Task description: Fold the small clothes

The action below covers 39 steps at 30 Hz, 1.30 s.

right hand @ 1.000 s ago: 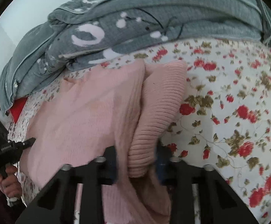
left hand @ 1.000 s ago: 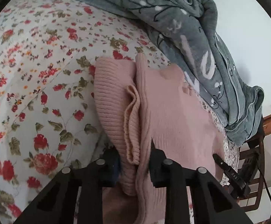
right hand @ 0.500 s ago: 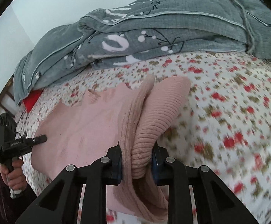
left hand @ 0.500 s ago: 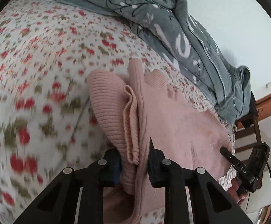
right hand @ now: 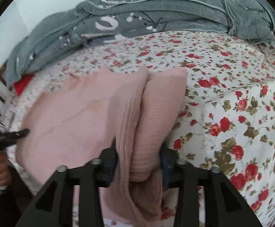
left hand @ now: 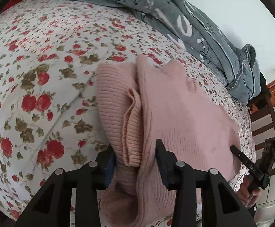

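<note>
The main risk at this moment lay in the release: both sets of jaws were opening with bunched knit between them, and if one side let go ahead of the other, or a pad snagged a loop of yarn as it drew off, the near edge could drag askew and the fold would land crooked. The soft pink knitted sweater (left hand: 175, 113) lay across the middle of the left wrist view, flat over the white bedsheet printed with red flowers and olive leaves (left hand: 42, 94), its ribbed sleeve or cuff doubled into a thick roll along its left side. The left gripper (left hand: 135, 155) at the bottom centre straddled that ribbed roll, jaws parting, cloth filling the gap though the right pad seemed already clear of it. In the right wrist view the right gripper (right hand: 138, 157) at bottom centre likewise had the sweater (right hand: 80, 113) bundled between spreading jaws, the fabric looking barely pinched. The knit appeared limp, stretchy and fuzzy, likely to slump rather than hold a crease, and the roll was bulky enough to spring open. A crumpled grey quilted blanket with white markings (right hand: 156, 15) was heaped along the top of the frame, near the sweater's far edge; a careless push could shove the garment against it.
</note>
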### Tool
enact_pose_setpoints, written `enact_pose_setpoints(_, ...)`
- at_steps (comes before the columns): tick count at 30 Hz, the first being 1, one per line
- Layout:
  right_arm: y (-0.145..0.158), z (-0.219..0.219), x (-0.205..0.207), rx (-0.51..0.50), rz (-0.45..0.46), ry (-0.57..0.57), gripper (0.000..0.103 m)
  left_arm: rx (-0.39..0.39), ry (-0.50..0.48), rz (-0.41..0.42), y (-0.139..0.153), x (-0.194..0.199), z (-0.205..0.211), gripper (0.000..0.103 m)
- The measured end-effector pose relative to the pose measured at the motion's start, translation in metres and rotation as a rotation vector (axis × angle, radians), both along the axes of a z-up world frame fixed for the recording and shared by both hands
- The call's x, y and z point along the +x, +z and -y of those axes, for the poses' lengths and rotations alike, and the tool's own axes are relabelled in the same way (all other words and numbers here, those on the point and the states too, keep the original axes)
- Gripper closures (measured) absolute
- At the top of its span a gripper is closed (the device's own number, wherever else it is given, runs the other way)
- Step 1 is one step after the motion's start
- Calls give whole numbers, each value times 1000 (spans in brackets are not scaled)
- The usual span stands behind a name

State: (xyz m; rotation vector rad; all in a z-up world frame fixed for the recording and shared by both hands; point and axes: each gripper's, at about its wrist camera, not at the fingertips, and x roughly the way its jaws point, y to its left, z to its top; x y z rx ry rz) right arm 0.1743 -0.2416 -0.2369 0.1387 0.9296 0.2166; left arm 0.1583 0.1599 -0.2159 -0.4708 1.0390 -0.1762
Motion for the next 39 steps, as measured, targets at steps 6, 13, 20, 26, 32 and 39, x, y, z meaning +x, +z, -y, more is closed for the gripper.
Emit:
enact_pose_setpoints(6,24,11,-18,-75,92,-14,57,86,45,45,21,-14,-13,59)
enact_pose_setpoints(13,57,-6,-23,-95,229,12,65,130,7,176,67,-8,9,59)
enact_pose_setpoints(20,20,-38,0,-69,158,84,78,109,-89,169,51,23,54,59)
enact_pose_setpoints(26,0,-29,15,-85,95,49,94,107,-50,85,13,33,40,76)
enact_pose_setpoints(32,30,-27,22,-33,122,56,85,90,-62,121,36,36,38,73)
enact_pose_setpoints(39,23,-48,52,-54,112,83,79,83,-75,141,44,72,44,71)
